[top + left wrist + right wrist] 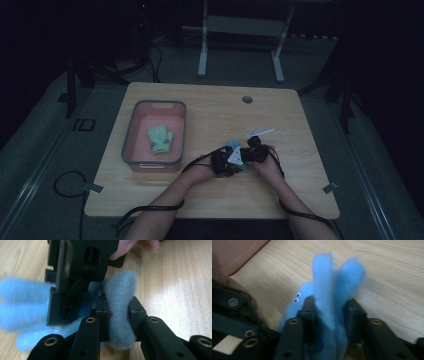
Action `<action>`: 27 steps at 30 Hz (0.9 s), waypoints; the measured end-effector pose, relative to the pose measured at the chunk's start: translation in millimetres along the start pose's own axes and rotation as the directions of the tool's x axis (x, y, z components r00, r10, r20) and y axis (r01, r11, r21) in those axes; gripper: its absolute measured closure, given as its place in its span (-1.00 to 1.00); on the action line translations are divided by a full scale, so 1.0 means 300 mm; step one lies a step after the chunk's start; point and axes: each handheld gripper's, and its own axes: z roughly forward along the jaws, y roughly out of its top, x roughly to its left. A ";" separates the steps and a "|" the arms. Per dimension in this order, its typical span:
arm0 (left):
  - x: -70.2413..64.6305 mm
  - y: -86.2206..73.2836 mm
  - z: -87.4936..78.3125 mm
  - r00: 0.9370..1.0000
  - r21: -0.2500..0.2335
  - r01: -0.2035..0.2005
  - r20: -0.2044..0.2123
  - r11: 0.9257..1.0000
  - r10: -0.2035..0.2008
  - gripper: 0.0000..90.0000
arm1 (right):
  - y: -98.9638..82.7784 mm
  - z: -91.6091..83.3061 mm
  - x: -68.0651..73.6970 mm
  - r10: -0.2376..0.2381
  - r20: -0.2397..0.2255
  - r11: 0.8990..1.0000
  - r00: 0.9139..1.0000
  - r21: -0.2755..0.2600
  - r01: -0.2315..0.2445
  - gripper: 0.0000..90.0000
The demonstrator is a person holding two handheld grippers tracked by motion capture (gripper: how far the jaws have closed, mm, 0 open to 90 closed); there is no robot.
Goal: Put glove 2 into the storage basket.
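A fuzzy blue glove (120,290) with small googly eyes (297,297) is held low over the wooden table (210,107), stretched between both grippers. My left gripper (118,306) is shut on a paler fold of it, the pads pressing into the fleece. My right gripper (330,306) is shut on the glove's finger end, and two blue fingers (352,272) stick up past its jaws. In the high view the two grippers meet at the table's front middle, left (226,161) and right (256,153), close together.
A pink bin with a grey rim (131,131) stands at the left and holds a green glove (160,139). A small white strip (260,132) lies just beyond the grippers. A round cable hole (247,99) sits near the far edge.
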 end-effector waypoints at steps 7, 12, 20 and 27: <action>0.006 -0.003 -0.010 0.999 -0.006 0.045 0.015 0.999 -0.045 0.68 | 0.012 -0.002 0.009 -0.046 -0.010 0.999 0.999 0.022 0.046 0.66; 0.010 0.012 -0.037 1.000 0.023 0.028 0.000 0.999 -0.028 0.68 | 0.028 -0.020 0.016 -0.057 -0.008 0.998 0.998 -0.009 0.057 0.68; 0.023 0.033 -0.115 1.000 0.022 0.020 -0.021 1.000 -0.019 0.68 | 0.074 -0.059 0.052 -0.074 -0.029 0.996 0.997 -0.061 0.072 0.69; 0.041 0.061 -0.186 1.000 0.028 0.004 -0.030 1.000 -0.003 0.68 | 0.121 -0.092 0.083 -0.091 -0.037 0.992 0.995 -0.089 0.087 0.69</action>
